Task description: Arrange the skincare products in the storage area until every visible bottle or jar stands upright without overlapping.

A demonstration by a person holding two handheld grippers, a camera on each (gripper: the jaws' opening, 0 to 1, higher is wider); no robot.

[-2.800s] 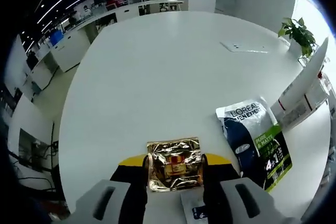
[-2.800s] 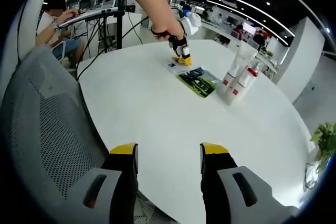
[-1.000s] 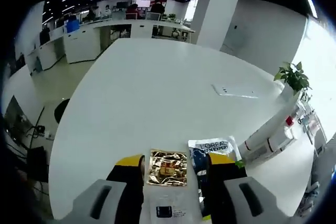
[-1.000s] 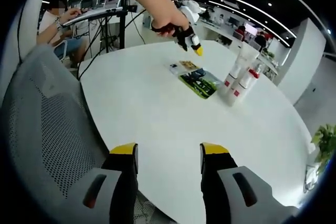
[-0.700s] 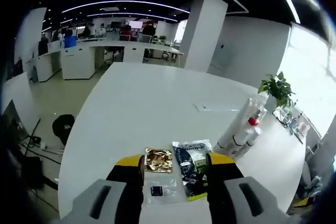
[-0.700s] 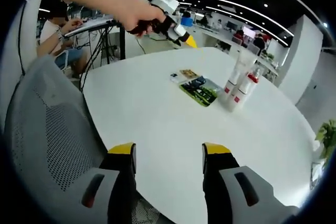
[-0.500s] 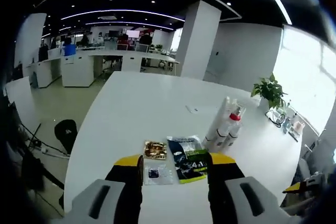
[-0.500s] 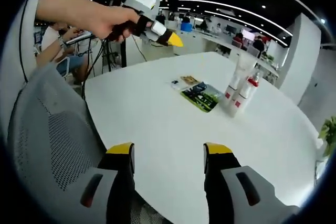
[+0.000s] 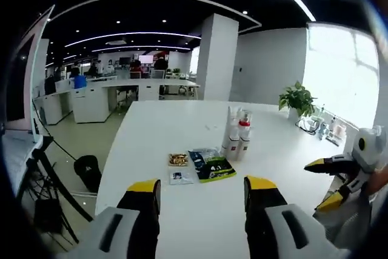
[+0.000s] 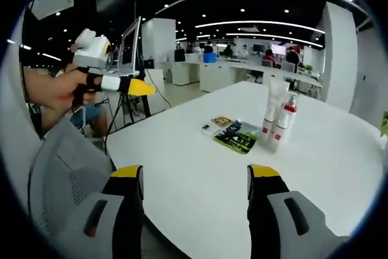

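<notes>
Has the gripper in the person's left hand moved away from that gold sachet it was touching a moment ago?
Yes. The left gripper has pulled up and back off the white table, while the gold sachet lies beside the standing bottles.

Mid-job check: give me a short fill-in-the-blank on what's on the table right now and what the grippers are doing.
1. The bottles stand ___ on the table.
2. The gold sachet lies ___ on the table.
3. The red-capped bottle stands beside a taller ___ tube.
4. The left gripper has its jaws ___, holding nothing.

Missing words: upright; flat; white; open
</notes>
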